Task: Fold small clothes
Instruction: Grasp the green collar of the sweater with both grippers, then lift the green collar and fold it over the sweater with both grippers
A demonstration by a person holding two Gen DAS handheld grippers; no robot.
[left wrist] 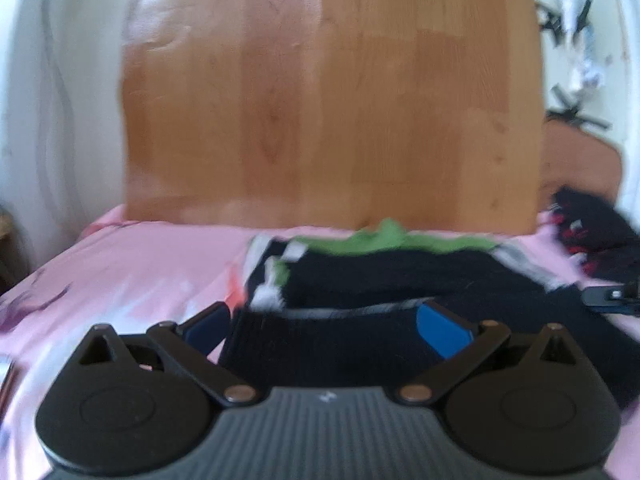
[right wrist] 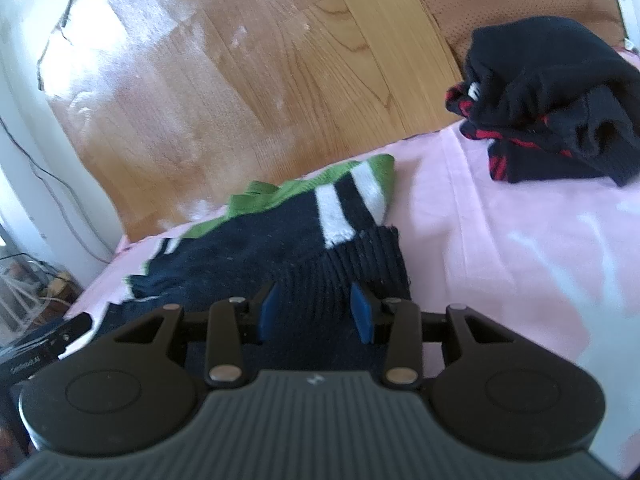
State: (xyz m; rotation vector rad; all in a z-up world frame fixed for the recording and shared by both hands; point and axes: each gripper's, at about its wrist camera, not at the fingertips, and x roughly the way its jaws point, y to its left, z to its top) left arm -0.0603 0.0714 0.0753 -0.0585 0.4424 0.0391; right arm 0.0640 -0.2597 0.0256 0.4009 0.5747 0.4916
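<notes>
A small dark navy sweater (left wrist: 384, 276) with green and white stripes lies on the pink bedsheet (left wrist: 132, 264). My left gripper (left wrist: 324, 326) is open wide, its blue pads either side of the ribbed hem, low over it. In the right wrist view the same sweater (right wrist: 248, 248) lies in front of my right gripper (right wrist: 316, 314), whose blue pads stand partly open over the ribbed cuff (right wrist: 360, 256), not closed on it. The view is blurred on the left.
A wooden headboard (left wrist: 320, 100) stands behind the bed. A black and red garment (right wrist: 548, 104) is bunched at the far right of the sheet (right wrist: 500, 240). The other gripper's tip (left wrist: 608, 298) shows at the right edge. Cables and clutter sit left of the bed.
</notes>
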